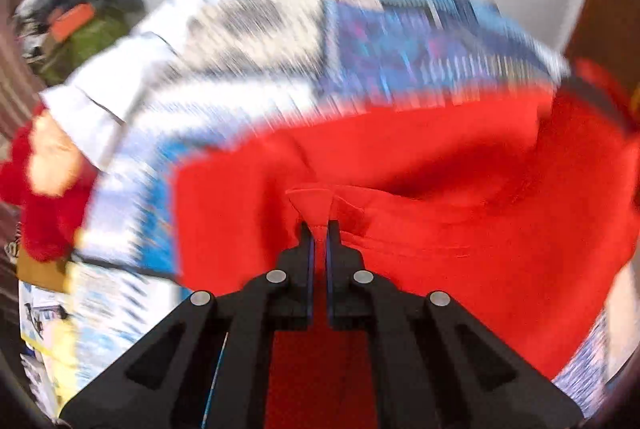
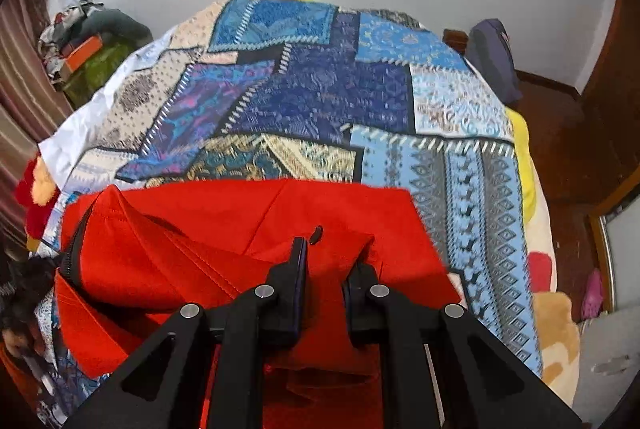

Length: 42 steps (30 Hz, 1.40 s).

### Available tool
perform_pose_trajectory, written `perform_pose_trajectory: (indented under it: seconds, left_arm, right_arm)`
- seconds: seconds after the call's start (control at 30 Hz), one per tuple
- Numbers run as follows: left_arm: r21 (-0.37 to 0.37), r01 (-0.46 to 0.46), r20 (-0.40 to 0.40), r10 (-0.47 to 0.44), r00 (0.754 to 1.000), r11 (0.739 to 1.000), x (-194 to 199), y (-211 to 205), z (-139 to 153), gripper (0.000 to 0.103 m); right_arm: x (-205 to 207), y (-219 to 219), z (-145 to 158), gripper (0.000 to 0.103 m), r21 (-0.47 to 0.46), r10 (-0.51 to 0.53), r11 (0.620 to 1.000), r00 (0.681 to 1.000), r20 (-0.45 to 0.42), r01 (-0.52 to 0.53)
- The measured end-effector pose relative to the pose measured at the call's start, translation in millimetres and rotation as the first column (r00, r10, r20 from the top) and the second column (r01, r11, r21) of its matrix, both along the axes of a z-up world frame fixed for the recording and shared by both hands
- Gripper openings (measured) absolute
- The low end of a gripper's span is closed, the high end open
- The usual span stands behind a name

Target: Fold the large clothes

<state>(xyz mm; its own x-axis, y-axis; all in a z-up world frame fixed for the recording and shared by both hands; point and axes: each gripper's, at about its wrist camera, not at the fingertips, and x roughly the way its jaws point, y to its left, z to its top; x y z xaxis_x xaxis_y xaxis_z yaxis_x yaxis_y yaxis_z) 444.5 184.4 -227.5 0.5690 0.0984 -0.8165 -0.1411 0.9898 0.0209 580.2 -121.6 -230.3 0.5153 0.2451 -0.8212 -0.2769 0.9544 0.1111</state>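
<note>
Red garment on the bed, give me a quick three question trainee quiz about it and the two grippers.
1. True or false: the left gripper pinches a fold of the red garment.
2. The garment lies on: A) bare floor B) the patchwork bedspread C) a chair.
3. What does the right gripper hold?

Key: 1 true; 2 B; 3 the red garment, bunched between nearly closed jaws.

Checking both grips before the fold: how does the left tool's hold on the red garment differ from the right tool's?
The left tool pinches a small pointed corner of the red garment between nearly touching fingers; the right tool holds a thicker bunched fold, so its fingers stand further apart. The left view is motion-blurred; the right view is sharp. Both are shut on the same garment above the patchwork bedspread.
</note>
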Motion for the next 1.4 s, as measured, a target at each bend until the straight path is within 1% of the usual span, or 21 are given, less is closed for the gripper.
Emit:
perform_pose_trajectory:
  seconds: [0.1, 0.2, 0.27, 0.33, 0.43, 0.47, 0.57, 0.63, 0.67, 0.7, 0.73, 0.77, 0.8, 0.87, 0.93, 1.03, 1.17, 1.27, 1.3, 1.33, 1.4]
  left_arm:
    - [0.05, -0.047, 0.087, 0.043, 0.995, 0.998, 4.8, 20.4, 39.2, 0.003]
    - [0.093, -0.114, 0.117, 0.102, 0.988, 0.989, 23.2, 41.8, 53.4, 0.003]
    - [0.075, -0.143, 0.105, 0.135, 0.985, 0.987, 34.4, 55.5, 51.7, 0.004]
    - [0.069, -0.175, 0.063, 0.17, 0.983, 0.982, 48.2, 66.5, 35.8, 0.004]
    - [0.17, -0.204, -0.002, 0.208, 0.978, 0.964, 70.8, 66.1, -1.0, 0.003]
    - [0.182, -0.203, -0.019, 0.21, 0.977, 0.962, 73.1, 66.4, -13.4, 0.003]
    - [0.19, -0.204, -0.108, 0.226, 0.968, 0.961, 84.2, 65.2, -56.5, 0.003]
    - [0.227, -0.199, -0.103, 0.227, 0.969, 0.953, 86.9, 59.0, -67.9, 0.003]
    - [0.246, -0.196, -0.099, 0.226, 0.969, 0.949, 87.6, 55.9, -70.6, 0.003]
    - [0.256, -0.195, -0.1, 0.227, 0.969, 0.947, 88.2, 54.7, -70.9, 0.003]
    - [0.268, -0.195, -0.108, 0.231, 0.967, 0.943, 90.1, 54.9, -72.8, 0.003]
    - [0.267, -0.193, -0.115, 0.23, 0.966, 0.944, 91.5, 56.1, -72.7, 0.003]
    - [0.259, -0.19, -0.123, 0.228, 0.966, 0.947, 92.6, 58.4, -72.0, 0.003]
    - [0.216, -0.192, -0.123, 0.222, 0.967, 0.957, 92.0, 62.4, -64.3, 0.003]
    - [0.173, -0.186, -0.109, 0.206, 0.972, 0.967, 87.1, 67.3, -53.9, 0.003]
    - [0.166, -0.181, -0.082, 0.196, 0.977, 0.969, 74.8, 69.0, -30.3, 0.004]
    - [0.149, -0.15, -0.038, 0.157, 0.987, 0.977, 53.1, 57.8, 3.6, 0.006]
    - [0.124, -0.092, 0.004, 0.092, 0.996, 0.988, 36.4, 37.1, 29.2, 0.018]
    - [0.12, -0.081, 0.011, 0.08, 0.997, 0.989, 33.7, 30.2, 33.4, 0.028]
    - [0.114, -0.058, 0.025, 0.055, 0.998, 0.992, 28.3, 19.4, 39.6, 0.036]
    - [0.098, -0.015, 0.067, 0.009, 0.998, 0.995, 17.9, -2.9, 48.4, 0.041]
  right_arm:
    - [3.0, 1.6, 8.8, 0.01, 0.002, 0.005, 1.0, 1.0, 0.014, -0.005]
    - [9.9, 1.9, 18.4, 0.01, 0.026, -0.017, 1.0, 0.999, 0.027, 0.017]
    - [19.3, 2.0, 19.4, 0.01, 0.047, -0.03, 0.998, 0.999, 0.018, 0.029]
    - [32.4, 1.8, 12.1, 0.01, 0.072, -0.047, 0.996, 0.999, -0.021, 0.049]
    - [48.6, -1.4, -4.6, 0.01, 0.102, -0.072, 0.992, 0.994, -0.083, 0.08]
    - [51.6, -3.5, -8.5, 0.011, 0.113, -0.077, 0.99, 0.993, -0.094, 0.087]
    - [63.3, -22.9, -19.2, 0.013, 0.236, -0.069, 0.966, 0.985, -0.16, 0.106]
    - [70.0, -37.7, -20.2, 0.013, 0.316, -0.057, 0.941, 0.979, -0.197, 0.118]
    - [72.0, -43.3, -18.2, 0.013, 0.325, -0.06, 0.937, 0.978, -0.2, 0.124]
    - [72.8, -48.1, -13.8, 0.013, 0.307, -0.082, 0.942, 0.979, -0.184, 0.137]
    - [71.8, -57.8, -1.5, 0.013, 0.176, -0.196, 0.961, 0.975, -0.105, 0.212]
    - [71.2, -67.7, 7.8, 0.013, 0.093, -0.271, 0.958, 0.962, -0.038, 0.273]
    - [70.6, -80.1, 15.6, 0.013, 0.07, -0.312, 0.948, 0.95, 0.0, 0.311]
    - [68.5, -108.9, 26.7, 0.013, 0.106, -0.334, 0.937, 0.942, -0.015, 0.334]
    - [57.6, -124.0, 37.2, 0.013, 0.087, -0.328, 0.941, 0.945, 0.006, 0.326]
    - [33.9, -125.6, 46.5, 0.013, 0.011, -0.275, 0.961, 0.96, 0.059, 0.275]
    - [-5.0, -84.7, 48.2, 0.013, -0.054, -0.11, 0.992, 0.99, 0.089, 0.115]
    - [-36.4, -30.0, 47.4, 0.013, -0.167, 0.044, 0.986, 0.985, 0.169, -0.015]
    - [-46.1, -11.4, 46.8, 0.013, -0.192, 0.084, 0.98, 0.978, 0.192, -0.046]
    - [-55.8, 7.8, 45.9, 0.013, -0.198, 0.118, 0.977, 0.971, 0.208, -0.076]
    - [-65.6, 38.2, 41.0, 0.013, -0.173, 0.16, 0.977, 0.966, 0.204, -0.125]
